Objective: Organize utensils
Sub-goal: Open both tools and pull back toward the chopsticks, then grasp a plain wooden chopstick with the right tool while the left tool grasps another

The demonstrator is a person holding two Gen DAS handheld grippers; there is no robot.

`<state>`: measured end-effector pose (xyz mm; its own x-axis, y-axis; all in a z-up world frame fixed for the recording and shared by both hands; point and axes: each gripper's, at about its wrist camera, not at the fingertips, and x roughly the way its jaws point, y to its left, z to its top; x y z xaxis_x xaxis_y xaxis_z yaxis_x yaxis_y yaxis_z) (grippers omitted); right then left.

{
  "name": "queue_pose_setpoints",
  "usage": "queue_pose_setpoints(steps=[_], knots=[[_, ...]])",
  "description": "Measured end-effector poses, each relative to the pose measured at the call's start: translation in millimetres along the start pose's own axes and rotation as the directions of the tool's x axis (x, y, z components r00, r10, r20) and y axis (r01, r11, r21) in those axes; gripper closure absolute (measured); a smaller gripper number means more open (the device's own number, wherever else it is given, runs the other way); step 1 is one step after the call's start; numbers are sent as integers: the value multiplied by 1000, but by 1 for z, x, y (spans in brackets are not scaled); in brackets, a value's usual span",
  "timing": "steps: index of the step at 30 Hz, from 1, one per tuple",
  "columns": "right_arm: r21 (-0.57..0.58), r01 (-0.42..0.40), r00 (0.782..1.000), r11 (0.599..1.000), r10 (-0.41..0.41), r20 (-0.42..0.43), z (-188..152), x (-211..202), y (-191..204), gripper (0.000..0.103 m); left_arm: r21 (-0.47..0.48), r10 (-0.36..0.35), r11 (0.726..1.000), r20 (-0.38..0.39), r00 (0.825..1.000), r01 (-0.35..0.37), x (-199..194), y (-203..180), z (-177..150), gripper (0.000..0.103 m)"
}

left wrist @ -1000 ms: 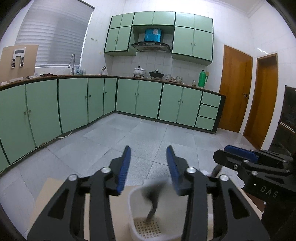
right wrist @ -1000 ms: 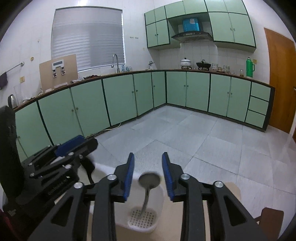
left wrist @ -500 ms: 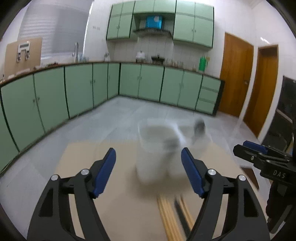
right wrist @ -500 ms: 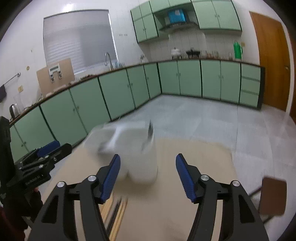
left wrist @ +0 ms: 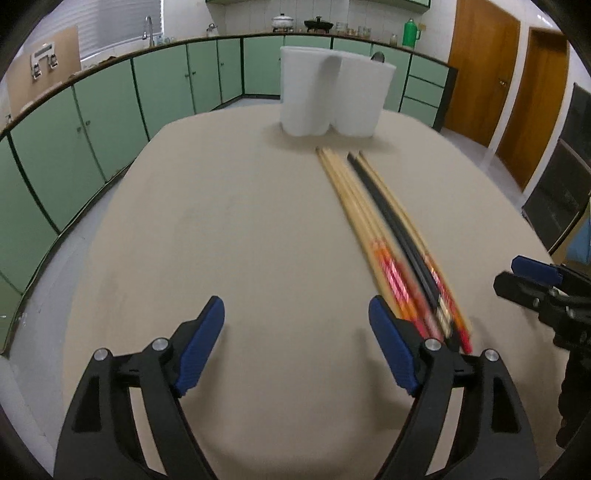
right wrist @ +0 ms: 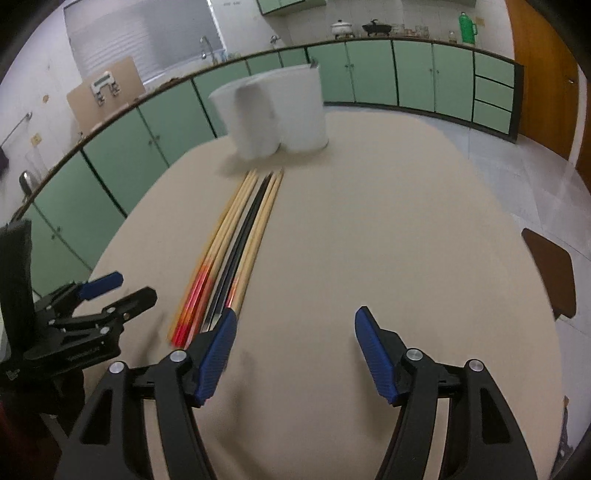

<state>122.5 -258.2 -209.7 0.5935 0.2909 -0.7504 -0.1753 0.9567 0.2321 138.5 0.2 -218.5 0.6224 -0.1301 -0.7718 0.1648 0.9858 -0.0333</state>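
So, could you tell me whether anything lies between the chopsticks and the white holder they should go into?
Nothing visible does. The chopsticks lie in a bundle on the table, tips toward the white holder, with only bare tabletop between. Both tongs, left and right, are open and empty.

Green cabinets (left wrist: 110,122) line the walls, a green flask (right wrist: 467,23) on the counter, wooden doors (left wrist: 480,66) beyond
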Motion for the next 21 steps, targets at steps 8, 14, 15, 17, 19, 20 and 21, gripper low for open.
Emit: queue_pose_setpoints(steps=[8,14,15,17,19,20,21], knots=[[-115,68,998,991,-69,-4,-20,7,26,38,12,11,1000,-19,1000,-11,-10,-7,-21,21],[-152,114,993,982,-114,6,-22,10,32,38,7,23,1000,-25,999,-23,-14,-4,-25,21],[-161,117,993,980,-117,7,-22,11,35,38,4,23,1000,-25,999,-23,-15,-3,-26,21],[-168,109,994,980,-110,7,-20,13,40,39,-1,24,1000,-25,999,-24,-15,0,-26,20],[-174,114,993,978,-114,11,-19,14,45,41,-5,26,1000,-27,999,-26,-15,1,-26,20],[-175,118,993,978,-118,11,-19,15,46,42,-5,27,1000,-26,999,-27,-16,2,-26,20],[-174,122,993,977,-122,12,-19,16,46,43,-4,26,1000,-24,999,-26,-16,2,-26,20]])
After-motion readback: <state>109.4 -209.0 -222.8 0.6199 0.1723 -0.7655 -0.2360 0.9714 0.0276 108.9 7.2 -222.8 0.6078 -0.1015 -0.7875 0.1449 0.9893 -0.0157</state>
